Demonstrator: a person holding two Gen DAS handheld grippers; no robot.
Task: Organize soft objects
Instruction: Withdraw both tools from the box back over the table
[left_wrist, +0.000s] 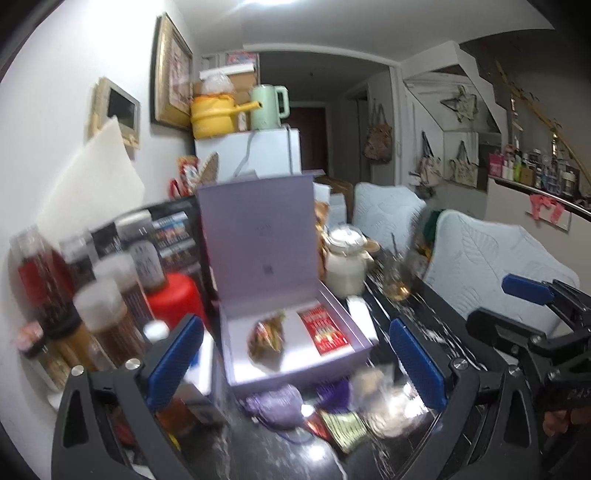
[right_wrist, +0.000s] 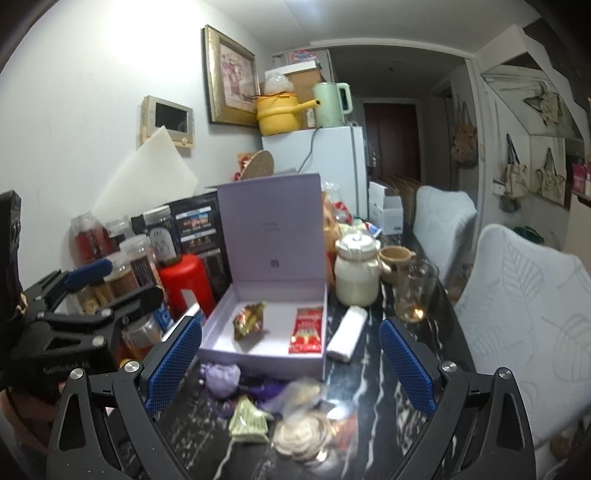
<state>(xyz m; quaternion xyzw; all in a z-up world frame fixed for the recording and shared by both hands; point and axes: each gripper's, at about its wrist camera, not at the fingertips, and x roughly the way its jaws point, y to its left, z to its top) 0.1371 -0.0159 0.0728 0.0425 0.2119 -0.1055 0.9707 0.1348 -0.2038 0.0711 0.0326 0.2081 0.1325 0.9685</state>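
Two side-by-side wrist views, angled down, close on shared lilac box (left_wrist: 291, 354) (right_wrist: 266, 332).

Lived-in home, dining/kitchen corner w/ hallway behind. Small white fridge (right_wrist: 332, 162) topped by yellow pot (right_wrist: 277, 112) & green kettle (right_wrist: 330, 104); framed picture (right_wrist: 231, 77) on wall; tote bags (right_wrist: 532, 177) hung by stairs; padded chairs (right_wrist: 524, 306) at cluttered dark marble-look table (right_wrist: 373, 369) w/ food jars (right_wrist: 133, 258).

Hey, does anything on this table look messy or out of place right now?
Yes. Small soft packets lie heaped loose on the dark table in front of the open lilac box, which holds only a gold-wrapped packet and a red sachet.
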